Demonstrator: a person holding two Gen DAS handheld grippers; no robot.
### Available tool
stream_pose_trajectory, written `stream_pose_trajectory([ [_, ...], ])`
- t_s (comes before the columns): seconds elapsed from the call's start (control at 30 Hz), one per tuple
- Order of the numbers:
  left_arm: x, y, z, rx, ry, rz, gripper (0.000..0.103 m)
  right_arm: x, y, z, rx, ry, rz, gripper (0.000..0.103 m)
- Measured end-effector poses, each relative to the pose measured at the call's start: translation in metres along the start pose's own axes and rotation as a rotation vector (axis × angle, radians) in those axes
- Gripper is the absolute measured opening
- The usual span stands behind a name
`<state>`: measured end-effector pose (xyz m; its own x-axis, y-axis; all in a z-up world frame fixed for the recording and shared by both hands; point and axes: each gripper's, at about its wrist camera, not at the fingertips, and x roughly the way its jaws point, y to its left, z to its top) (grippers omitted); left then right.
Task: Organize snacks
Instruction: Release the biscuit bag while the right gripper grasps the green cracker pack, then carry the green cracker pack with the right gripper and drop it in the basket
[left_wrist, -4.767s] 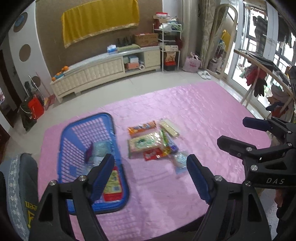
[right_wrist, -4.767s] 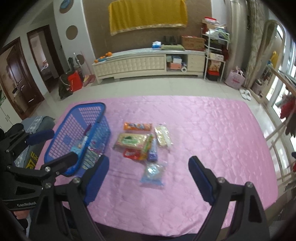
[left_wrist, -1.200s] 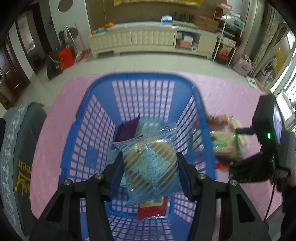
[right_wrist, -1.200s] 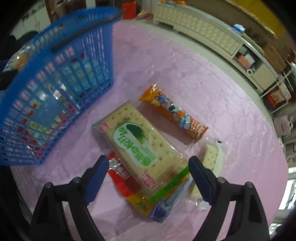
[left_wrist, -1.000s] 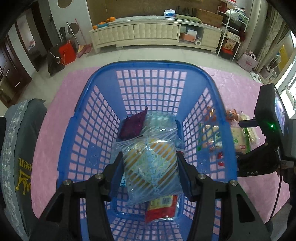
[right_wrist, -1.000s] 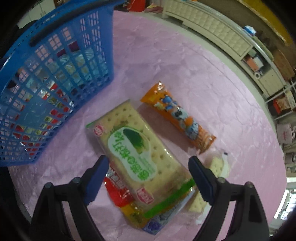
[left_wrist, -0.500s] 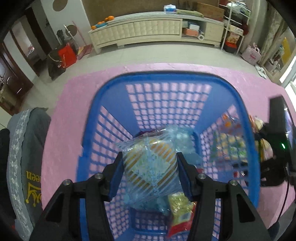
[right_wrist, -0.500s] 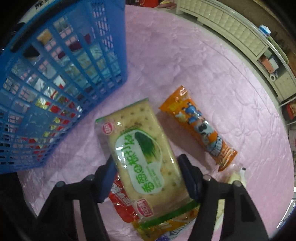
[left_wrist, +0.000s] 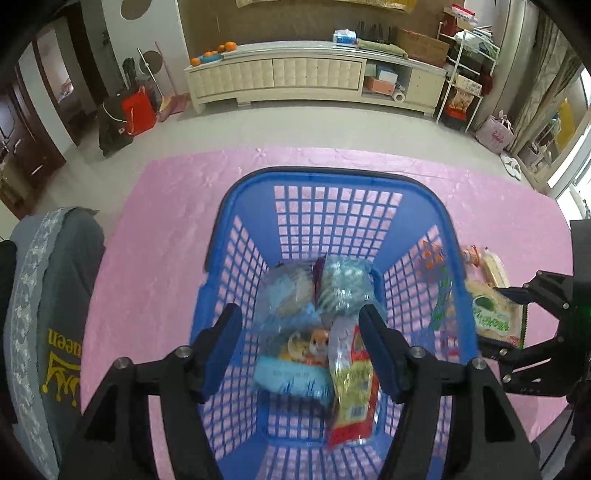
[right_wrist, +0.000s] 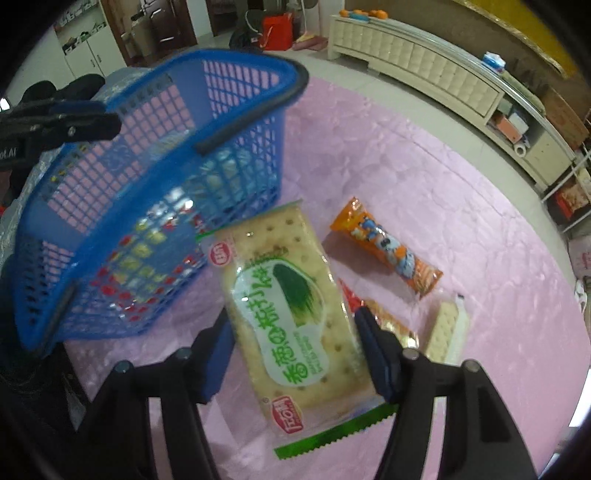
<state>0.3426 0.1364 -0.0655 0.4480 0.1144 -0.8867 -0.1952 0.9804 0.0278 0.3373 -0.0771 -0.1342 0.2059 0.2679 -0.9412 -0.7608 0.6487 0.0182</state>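
My left gripper (left_wrist: 301, 332) hangs over the blue basket (left_wrist: 332, 177), and its jaws are opening with nothing pressed between them. Below it in the basket lie clear blue bags (left_wrist: 343, 284), a light blue packet (left_wrist: 291, 376) and a red and yellow packet (left_wrist: 351, 391). My right gripper (right_wrist: 293, 328) is shut on a pack of green-labelled crackers (right_wrist: 291, 302), held tilted above the pink mat (right_wrist: 406, 166), beside the basket (right_wrist: 258, 92). That cracker pack (left_wrist: 491, 317) also shows just right of the basket in the left wrist view.
An orange snack bar (right_wrist: 388, 251), a small cracker pack (right_wrist: 447, 332) and a red packet (right_wrist: 349, 295) lie on the mat right of the basket. A grey cushion (left_wrist: 48, 295) borders the mat's left edge. A long white cabinet (left_wrist: 295, 77) stands across the floor.
The left jaws opened and the striped blue bag dropped into the basket as the gripper rose. The right jaws closed on the cracker pack and lifted it off the mat.
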Motion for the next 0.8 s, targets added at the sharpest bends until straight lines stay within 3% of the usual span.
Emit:
stream_pose_trajectory([
  [0.37,-0.039,-0.022,-0.039,-0.036,-0.041,-0.035,0.067,-0.059,0.014,-0.019,0.053,-0.063,-0.004,0.068],
  [0.8,-0.099,-0.017,-0.057,0.052,-0.127,-0.080,0.067,-0.136,0.066,-0.007,0.007,-0.189,-0.103,0.068],
])
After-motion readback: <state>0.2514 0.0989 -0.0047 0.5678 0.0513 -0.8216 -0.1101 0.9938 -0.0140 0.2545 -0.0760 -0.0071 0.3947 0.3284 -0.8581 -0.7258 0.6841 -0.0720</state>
